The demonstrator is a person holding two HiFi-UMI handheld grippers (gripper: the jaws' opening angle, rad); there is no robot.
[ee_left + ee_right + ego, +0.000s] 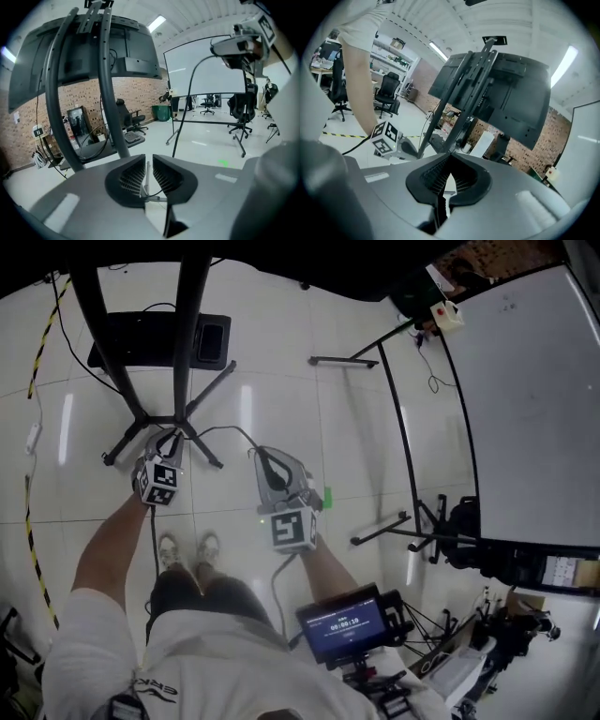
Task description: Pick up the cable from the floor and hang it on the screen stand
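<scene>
A thin black cable [230, 429] arcs in the air between my two grippers, in front of the screen stand's black poles [187, 334] and splayed feet. My left gripper [173, 438] is close to the feet. In the left gripper view its jaws [148, 173] stand slightly apart, and the cable [154, 193] crosses the gap deep between the pads. My right gripper [258, 455] is shut on the cable's other end. A dark strand [440, 206] runs down from its closed pads [449, 178]. The screen's back [506, 98] hangs high on the stand [459, 108].
A black base plate [159, 338] lies behind the stand. A large whiteboard [525, 409] on a wheeled frame and an office chair [464, 521] stand at the right. Yellow-black tape [37, 352] runs along the left floor. Camera gear [487, 643] crowds the bottom right.
</scene>
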